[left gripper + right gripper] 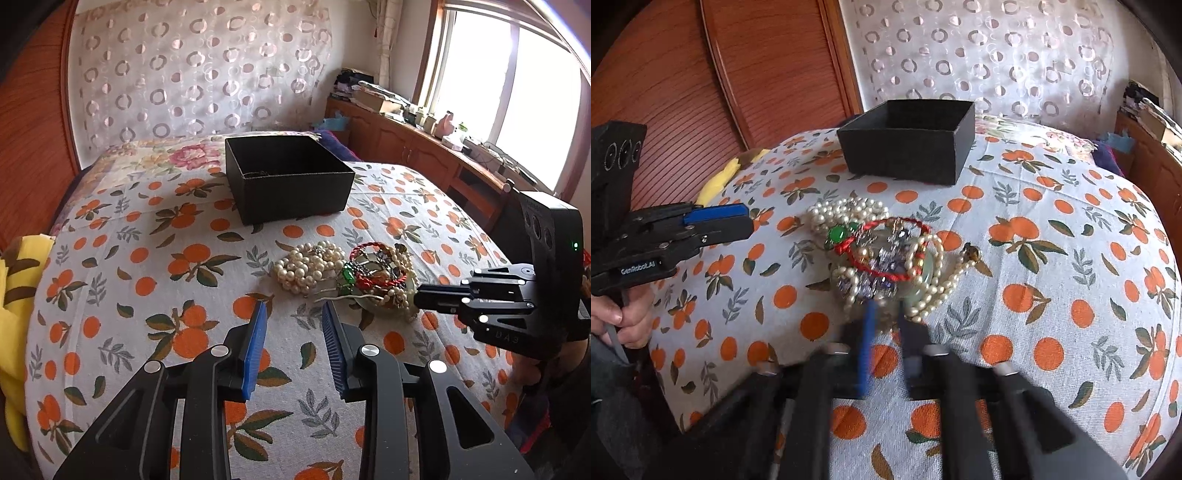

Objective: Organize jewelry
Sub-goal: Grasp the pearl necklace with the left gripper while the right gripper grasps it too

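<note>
The jewelry pile (pixel 347 275) lies tangled on the orange-print bedspread (pixel 155 258): white pearl strands (pixel 306 267), a red cord bracelet (pixel 886 247), a green stone piece (pixel 837 233) and a pale jade-like ring partly buried beneath. In the left wrist view the heap sits at about one o'clock from the left gripper; in the right wrist view it lies at twelve o'clock, just beyond the fingertips. The black box (pixel 288 177) stands open farther off at twelve o'clock, well apart from the pile. Something thin lies on its floor, too small to identify.

The right gripper (pixel 886 321) is at the near edge of the pile, its jaws narrowly parted with a slim gap between them. They are motion-blurred, and whether anything is caught between them cannot be told. The left gripper (pixel 293 314) hovers above the cloth just short of the pile, jaws open and holding nothing.

The step in hand looks like picking a piece out of the heap with the right gripper for transfer to the box. The next move likely calls for closing on a single strand at the pile's near edge, then lifting slowly, since the cords and pearls interlock and could drag neighbours along. The left gripper is well placed to pin the rest down.
</note>
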